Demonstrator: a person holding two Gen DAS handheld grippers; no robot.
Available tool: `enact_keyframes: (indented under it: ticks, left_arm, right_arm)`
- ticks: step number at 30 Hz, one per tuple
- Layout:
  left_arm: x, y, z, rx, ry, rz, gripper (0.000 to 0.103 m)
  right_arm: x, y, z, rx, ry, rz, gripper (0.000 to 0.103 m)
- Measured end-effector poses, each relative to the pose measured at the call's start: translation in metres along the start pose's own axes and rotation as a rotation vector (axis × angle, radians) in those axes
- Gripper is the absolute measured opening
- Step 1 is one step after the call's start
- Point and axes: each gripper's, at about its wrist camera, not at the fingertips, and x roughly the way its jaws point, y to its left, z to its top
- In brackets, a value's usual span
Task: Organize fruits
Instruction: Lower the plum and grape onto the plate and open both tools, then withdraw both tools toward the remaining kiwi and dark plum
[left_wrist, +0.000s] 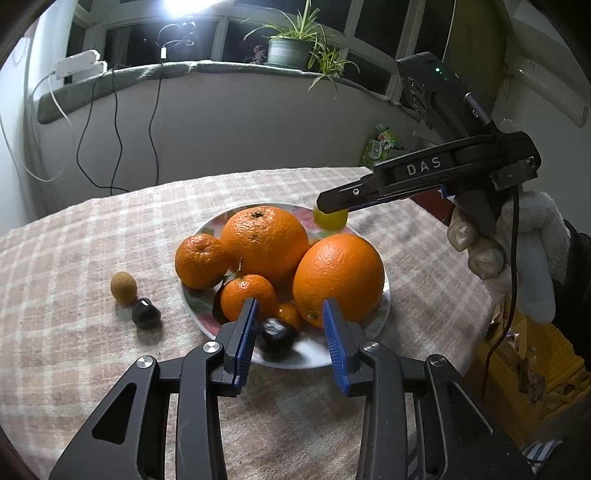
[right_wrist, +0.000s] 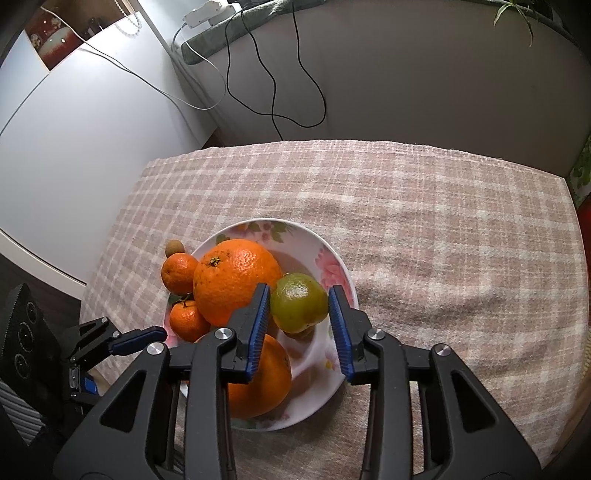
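Note:
A floral plate (left_wrist: 201, 306) (right_wrist: 334, 260) on the checked tablecloth holds two big oranges (left_wrist: 264, 243) (left_wrist: 338, 278), two mandarins (left_wrist: 201, 260) (left_wrist: 247, 295) and a tiny orange fruit (left_wrist: 290, 312). My left gripper (left_wrist: 290, 308) is open above the plate's near rim. Just below its fingers a dark round fruit (left_wrist: 277, 339) shows blurred over the plate. My right gripper (right_wrist: 299, 293) (left_wrist: 334, 201), held by a gloved hand (left_wrist: 517, 251), is over the plate's far side. A yellow-green fruit (right_wrist: 298, 306) (left_wrist: 330, 220) sits between its blue pads, with thin gaps on both sides.
A brown oval fruit (left_wrist: 123, 288) and another dark fruit (left_wrist: 146, 314) lie on the cloth left of the plate. The table ends close behind the plate. Cables hang on the wall (left_wrist: 118, 140), and a potted plant (left_wrist: 290, 51) stands on the sill.

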Motion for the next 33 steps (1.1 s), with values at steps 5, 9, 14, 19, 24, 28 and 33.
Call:
enact_keyframes:
  ticks: [5, 9, 14, 19, 24, 28, 33]
  left_arm:
    - [-0.001, 0.0, -0.002, 0.004, -0.002, 0.008, 0.035]
    - [-0.003, 0.001, -0.004, -0.003, -0.005, 0.01, 0.035]
    - [-0.005, 0.002, -0.005, -0.008, -0.009, 0.014, 0.037]
    - [-0.011, 0.006, -0.005, -0.018, -0.02, 0.021, 0.04]
    - [-0.018, 0.014, -0.007, -0.038, -0.03, 0.034, 0.043]
    - [-0.025, 0.023, -0.011, -0.056, -0.035, 0.052, 0.046]
    - [-0.033, 0.041, -0.016, -0.086, -0.04, 0.082, 0.047]
  right_arm:
    - [-0.007, 0.001, 0.001, 0.002, -0.029, 0.008, 0.059]
    - [-0.011, 0.001, 0.001, -0.001, -0.037, 0.008, 0.06]
    - [-0.013, 0.001, 0.0, -0.003, -0.042, 0.01, 0.06]
    - [-0.015, 0.005, 0.0, -0.016, -0.052, 0.007, 0.06]
    - [-0.021, 0.01, -0.001, -0.034, -0.07, 0.008, 0.065]
    - [-0.026, 0.016, -0.003, -0.059, -0.087, 0.014, 0.065]
    - [-0.034, 0.034, -0.012, -0.125, -0.13, 0.009, 0.079]
